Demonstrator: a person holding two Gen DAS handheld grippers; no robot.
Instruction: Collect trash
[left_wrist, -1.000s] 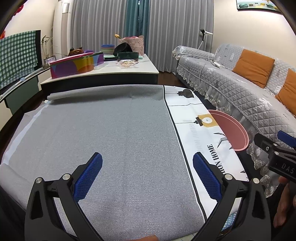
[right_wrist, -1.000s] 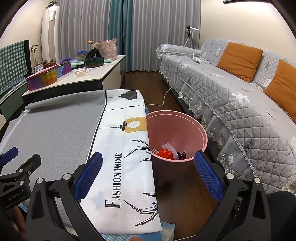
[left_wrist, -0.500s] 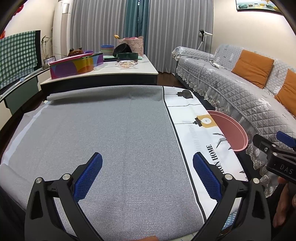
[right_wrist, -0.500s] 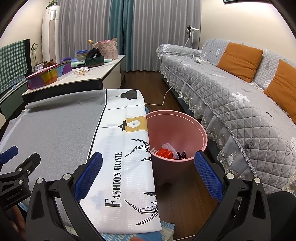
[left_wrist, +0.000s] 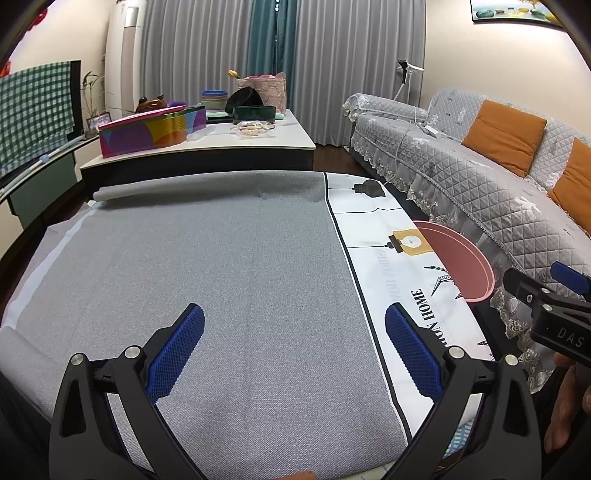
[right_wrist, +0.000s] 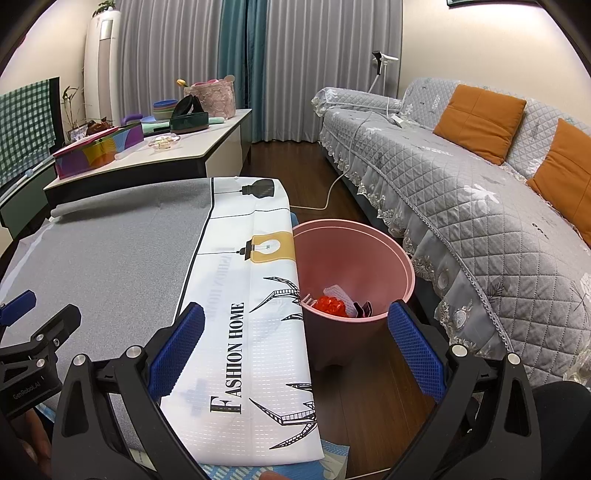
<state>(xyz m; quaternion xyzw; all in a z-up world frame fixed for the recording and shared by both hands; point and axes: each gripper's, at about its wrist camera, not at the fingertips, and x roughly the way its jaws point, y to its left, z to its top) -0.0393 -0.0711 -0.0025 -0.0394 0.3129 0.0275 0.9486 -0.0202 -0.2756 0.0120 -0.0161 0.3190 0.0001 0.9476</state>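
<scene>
A pink trash bin (right_wrist: 354, 254) stands on the floor between the table and the sofa; its rim also shows in the left wrist view (left_wrist: 461, 258). Inside it lie a red crumpled wrapper (right_wrist: 331, 305), a white wrapper (right_wrist: 338, 291) and a dark piece. My left gripper (left_wrist: 294, 349) is open and empty above the grey table cloth (left_wrist: 207, 280). My right gripper (right_wrist: 295, 345) is open and empty above the table's right edge, near the bin. Each gripper shows at the edge of the other's view.
A white printed cloth (right_wrist: 240, 295) covers the table's right side. A grey quilted sofa (right_wrist: 480, 221) with orange cushions stands to the right. A white side table (left_wrist: 207, 147) with a colourful box, bowls and a basket stands behind. A white cable (right_wrist: 325, 199) lies on the wooden floor.
</scene>
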